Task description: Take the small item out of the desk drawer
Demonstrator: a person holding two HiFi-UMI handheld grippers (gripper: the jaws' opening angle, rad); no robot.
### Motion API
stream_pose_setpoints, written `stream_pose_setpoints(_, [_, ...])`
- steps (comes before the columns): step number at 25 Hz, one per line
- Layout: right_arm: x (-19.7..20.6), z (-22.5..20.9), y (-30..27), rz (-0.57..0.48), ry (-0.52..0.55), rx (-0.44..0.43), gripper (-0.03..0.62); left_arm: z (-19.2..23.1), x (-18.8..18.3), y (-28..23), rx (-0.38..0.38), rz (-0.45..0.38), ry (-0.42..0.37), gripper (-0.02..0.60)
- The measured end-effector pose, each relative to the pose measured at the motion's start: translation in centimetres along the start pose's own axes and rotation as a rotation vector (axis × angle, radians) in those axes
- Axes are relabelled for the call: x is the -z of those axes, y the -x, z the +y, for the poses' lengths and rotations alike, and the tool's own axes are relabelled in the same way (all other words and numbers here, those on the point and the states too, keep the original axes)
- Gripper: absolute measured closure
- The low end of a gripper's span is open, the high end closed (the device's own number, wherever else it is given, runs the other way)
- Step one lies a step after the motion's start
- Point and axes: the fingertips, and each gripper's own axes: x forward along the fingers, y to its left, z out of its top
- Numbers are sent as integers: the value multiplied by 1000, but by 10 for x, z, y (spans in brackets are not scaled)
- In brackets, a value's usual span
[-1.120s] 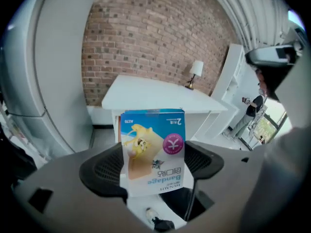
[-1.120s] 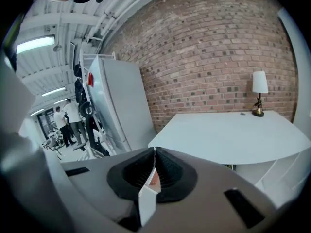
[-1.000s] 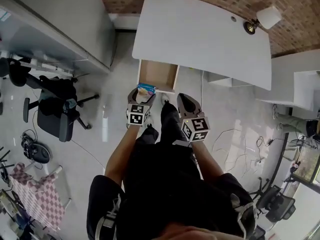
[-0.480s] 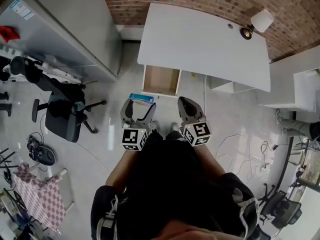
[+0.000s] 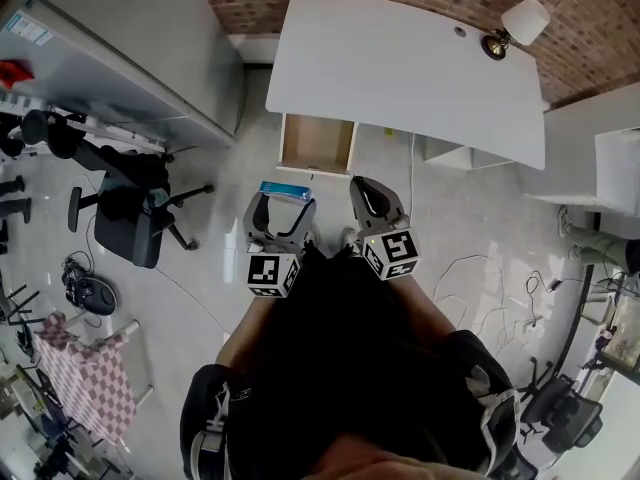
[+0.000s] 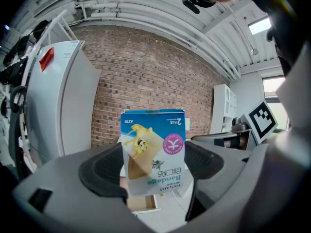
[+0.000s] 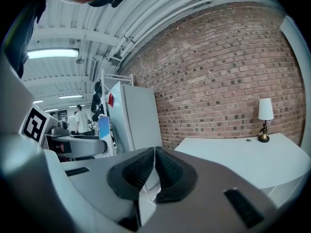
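Observation:
My left gripper (image 5: 284,200) (image 6: 153,165) is shut on a small blue and white bandage box (image 5: 285,192) (image 6: 153,152), held up in the air below the open drawer (image 5: 316,145). The drawer stands pulled out from the white desk (image 5: 400,68) and its wooden inside looks bare. Beside it on the right, my right gripper (image 5: 362,193) (image 7: 153,169) is shut with its pads pressed together and nothing between them. In the right gripper view the box (image 7: 104,128) shows at the left, edge on.
A small lamp (image 5: 512,28) (image 7: 265,119) stands at the desk's far right corner. A black office chair (image 5: 130,213) is to the left, a tall white cabinet (image 5: 120,48) behind it, and cables (image 5: 470,273) lie on the floor at the right.
The left gripper has come back out of the drawer with the box and now holds it clear of the drawer front. The right gripper has stayed beside it, shut.

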Motion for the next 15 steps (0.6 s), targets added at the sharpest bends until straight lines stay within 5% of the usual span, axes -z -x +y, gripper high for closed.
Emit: stream_pose_setpoints(15, [1, 1, 11, 3, 28, -50, 566, -13, 3, -12, 5, 6, -4, 194])
